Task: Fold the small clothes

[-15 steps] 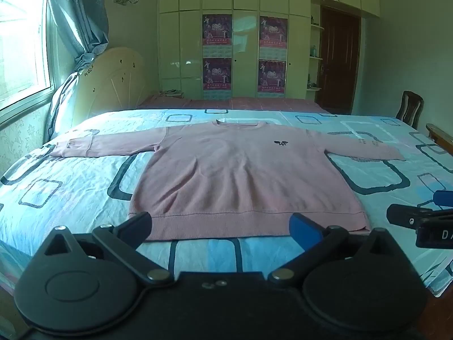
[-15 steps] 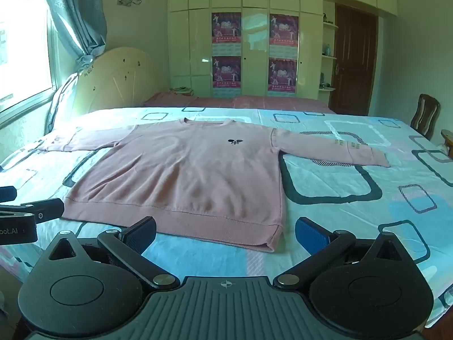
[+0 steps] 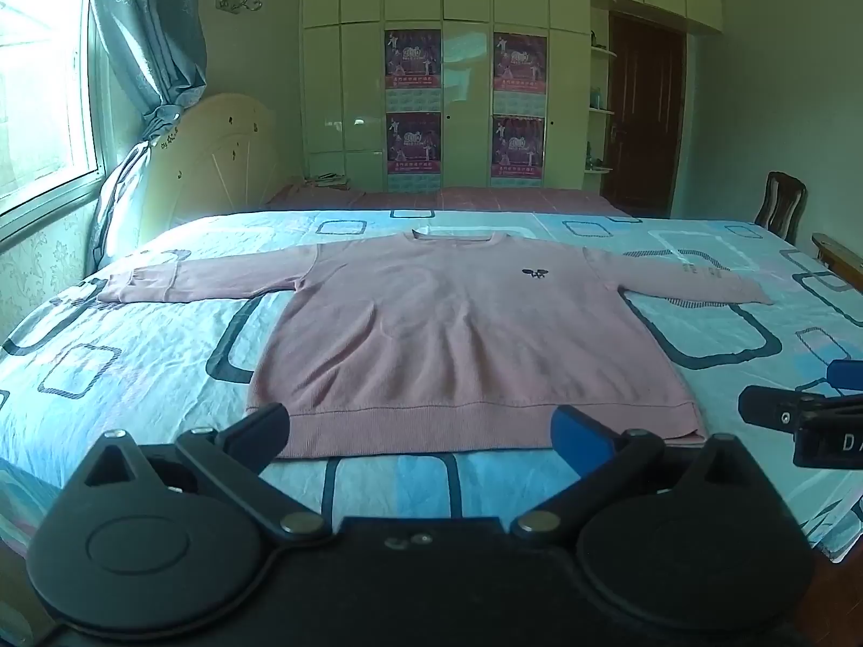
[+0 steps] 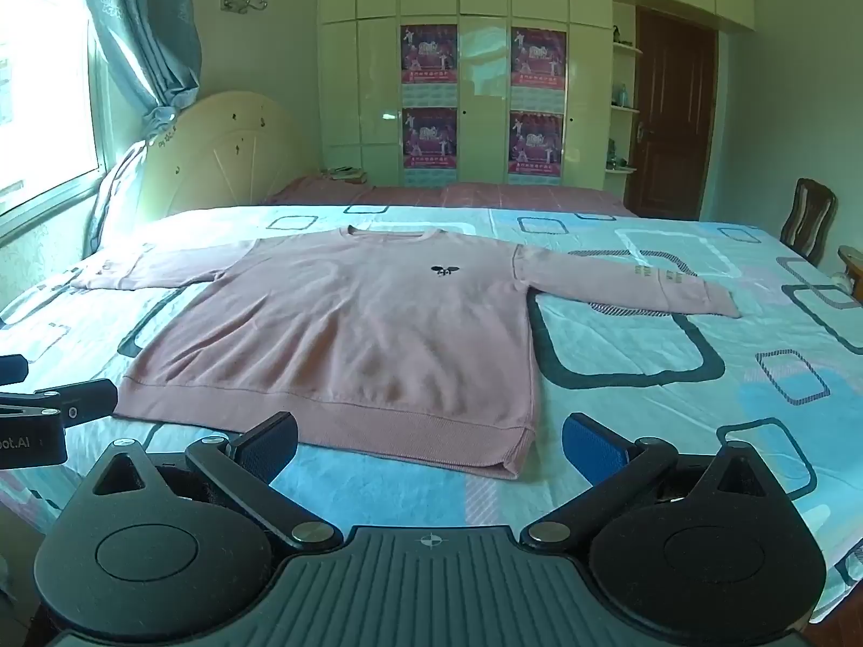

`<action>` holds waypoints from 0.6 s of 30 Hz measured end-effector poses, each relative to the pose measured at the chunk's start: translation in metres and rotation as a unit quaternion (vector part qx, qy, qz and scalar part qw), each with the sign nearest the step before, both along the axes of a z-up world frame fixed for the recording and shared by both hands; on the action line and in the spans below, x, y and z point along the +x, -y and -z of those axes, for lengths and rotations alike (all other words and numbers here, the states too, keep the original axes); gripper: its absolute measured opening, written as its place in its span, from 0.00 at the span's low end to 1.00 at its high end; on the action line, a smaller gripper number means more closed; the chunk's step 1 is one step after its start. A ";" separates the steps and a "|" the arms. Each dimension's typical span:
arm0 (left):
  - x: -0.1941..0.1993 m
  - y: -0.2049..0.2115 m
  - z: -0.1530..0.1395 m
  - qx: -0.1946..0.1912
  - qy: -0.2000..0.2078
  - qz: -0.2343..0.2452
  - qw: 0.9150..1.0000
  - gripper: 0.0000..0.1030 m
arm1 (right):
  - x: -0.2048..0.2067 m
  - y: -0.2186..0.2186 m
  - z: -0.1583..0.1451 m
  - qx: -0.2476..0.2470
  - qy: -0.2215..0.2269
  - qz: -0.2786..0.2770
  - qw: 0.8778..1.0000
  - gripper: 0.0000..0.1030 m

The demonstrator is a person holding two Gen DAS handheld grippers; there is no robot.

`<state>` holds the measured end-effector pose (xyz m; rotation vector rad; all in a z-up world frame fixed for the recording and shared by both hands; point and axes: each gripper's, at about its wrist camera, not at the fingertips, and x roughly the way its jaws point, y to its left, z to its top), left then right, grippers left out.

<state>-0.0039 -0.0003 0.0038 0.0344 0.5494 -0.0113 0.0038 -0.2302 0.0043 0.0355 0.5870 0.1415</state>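
A pink long-sleeved sweater [image 3: 464, 334] lies flat and face up on the bed, sleeves spread out to both sides, hem towards me. It also shows in the right wrist view [image 4: 356, 334]. My left gripper [image 3: 420, 431] is open and empty, just in front of the hem's middle. My right gripper [image 4: 431, 447] is open and empty, in front of the hem's right corner [image 4: 512, 463]. Each gripper shows at the edge of the other's view: the right one [image 3: 809, 415] and the left one [image 4: 48, 410].
The bed [image 3: 135, 366] has a blue sheet with dark rectangle patterns. A headboard [image 3: 216, 162] and curtained window [image 3: 43, 97] stand at the left. A wardrobe [image 3: 464, 81] and door [image 3: 647, 118] are at the back, a wooden chair [image 3: 782, 207] at the right.
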 end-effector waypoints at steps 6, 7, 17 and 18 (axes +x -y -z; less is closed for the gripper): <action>-0.001 0.002 0.000 0.001 0.001 0.002 1.000 1.00 | 0.000 0.000 0.000 0.000 0.001 0.000 1.000 1.00; -0.002 0.002 0.000 0.001 0.002 0.002 1.000 1.00 | 0.000 0.000 0.000 0.000 0.001 0.000 1.000 1.00; -0.002 0.004 -0.002 0.005 0.004 0.003 1.000 1.00 | -0.002 0.005 -0.002 0.003 0.003 0.000 1.000 1.00; -0.002 0.004 -0.002 0.005 0.004 0.003 1.000 1.00 | -0.002 0.005 -0.002 0.002 0.003 0.000 1.000 1.00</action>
